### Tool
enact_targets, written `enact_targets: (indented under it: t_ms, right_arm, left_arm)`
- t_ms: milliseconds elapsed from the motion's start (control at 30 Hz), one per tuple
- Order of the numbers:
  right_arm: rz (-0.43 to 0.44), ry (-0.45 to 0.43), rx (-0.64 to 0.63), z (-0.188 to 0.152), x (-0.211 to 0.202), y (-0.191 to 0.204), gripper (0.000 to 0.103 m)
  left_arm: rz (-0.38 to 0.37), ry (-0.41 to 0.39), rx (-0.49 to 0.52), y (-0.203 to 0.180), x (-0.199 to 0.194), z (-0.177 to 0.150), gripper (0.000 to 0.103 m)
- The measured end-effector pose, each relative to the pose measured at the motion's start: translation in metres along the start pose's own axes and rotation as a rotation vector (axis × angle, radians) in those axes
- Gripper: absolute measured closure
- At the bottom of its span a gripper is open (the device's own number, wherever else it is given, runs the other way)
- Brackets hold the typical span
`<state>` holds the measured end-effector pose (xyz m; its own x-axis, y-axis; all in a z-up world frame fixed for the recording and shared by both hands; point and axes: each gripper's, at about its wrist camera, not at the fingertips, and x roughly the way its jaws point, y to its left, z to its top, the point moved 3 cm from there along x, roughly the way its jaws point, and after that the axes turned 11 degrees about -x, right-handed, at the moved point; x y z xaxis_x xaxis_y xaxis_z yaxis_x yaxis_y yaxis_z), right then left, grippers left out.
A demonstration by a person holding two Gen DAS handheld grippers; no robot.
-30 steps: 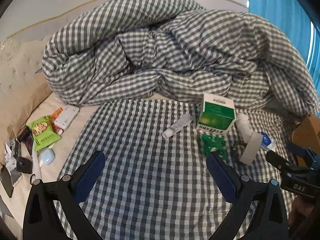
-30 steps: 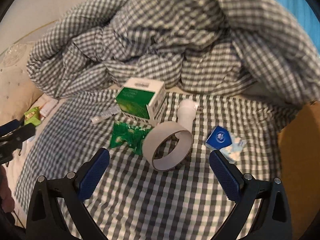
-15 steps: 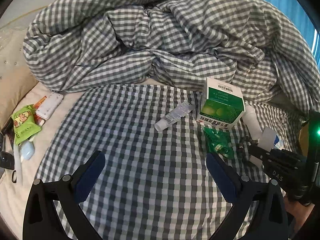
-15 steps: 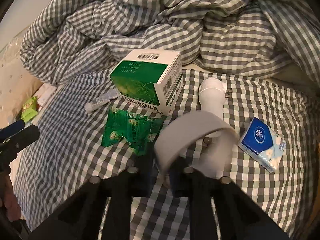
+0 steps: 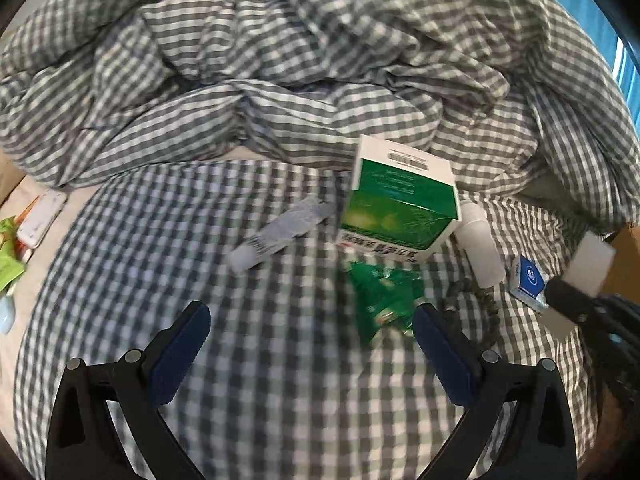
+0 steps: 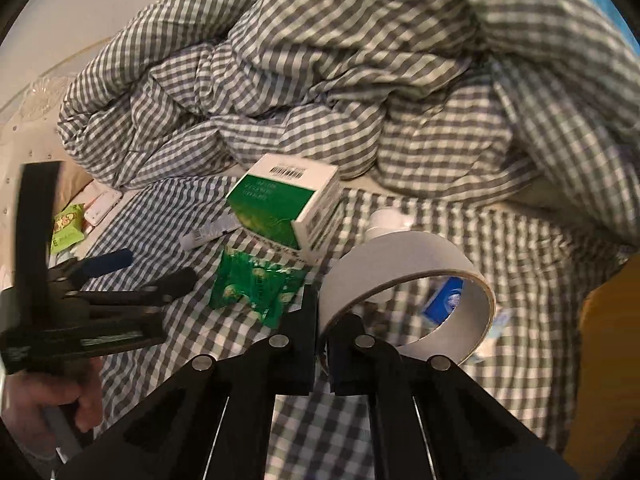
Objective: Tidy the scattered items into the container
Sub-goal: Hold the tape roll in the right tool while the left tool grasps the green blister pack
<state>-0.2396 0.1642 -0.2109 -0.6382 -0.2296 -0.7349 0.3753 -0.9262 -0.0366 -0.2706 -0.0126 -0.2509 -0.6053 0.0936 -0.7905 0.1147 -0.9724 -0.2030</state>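
My right gripper is shut on the rim of a white tape roll and holds it above the checked sheet; the roll also shows at the right edge of the left wrist view. My left gripper is open and empty, low over the sheet in front of a green foil packet. Behind the packet lie a green-and-white box, a small grey tube, a white bottle and a blue tissue pack. A brown cardboard container stands at the right.
A bunched checked duvet fills the back of the bed. More small items lie at the left edge: a lime green packet and a white flat case. The left gripper shows in the right wrist view.
My right gripper closed on the tape roll and lifted it off the sheet. My left gripper moved forward, closer to the green packet and box.
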Motion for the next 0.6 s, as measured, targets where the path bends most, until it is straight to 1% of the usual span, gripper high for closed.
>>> enact_targets:
  t_ms: [100,233,367,400,467,500,533,567,600]
  right_arm:
    - [-0.02,-0.01,-0.003,0.0,-0.01,-0.008,0.1]
    - [-0.032,-0.015,0.006,-0.004,-0.018,-0.018,0.1]
    - [-0.047,-0.015,0.012,-0.007,-0.021,-0.025,0.1]
    - [-0.047,-0.015,0.014,-0.008,-0.022,-0.026,0.1]
    - [-0.051,-0.015,0.018,-0.009,-0.022,-0.029,0.1]
    - [-0.052,-0.017,0.019,-0.009,-0.023,-0.03,0.1]
    - [-0.054,-0.018,0.021,-0.009,-0.024,-0.031,0.1]
    - [-0.054,-0.02,0.023,-0.01,-0.025,-0.032,0.1]
    - [-0.055,-0.021,0.023,-0.01,-0.025,-0.033,0.099]
  left_arm:
    - [-0.009,0.032,-0.003,-0.011,0.015,0.0,0.0]
    - [-0.002,0.043,0.018,-0.026,0.03,0.0,0.0]
    - [-0.025,0.074,0.012,-0.038,0.045,-0.003,0.0]
    - [-0.034,0.086,0.007,-0.04,0.05,-0.005,0.003]
    - [-0.038,0.12,0.001,-0.044,0.06,-0.009,0.018]
    - [-0.035,0.141,0.001,-0.045,0.065,-0.012,0.037]
    - [-0.026,0.154,0.005,-0.047,0.07,-0.014,0.049]
    - [-0.017,0.153,0.012,-0.048,0.072,-0.015,0.049]
    - [-0.015,0.145,0.019,-0.049,0.072,-0.016,0.053]
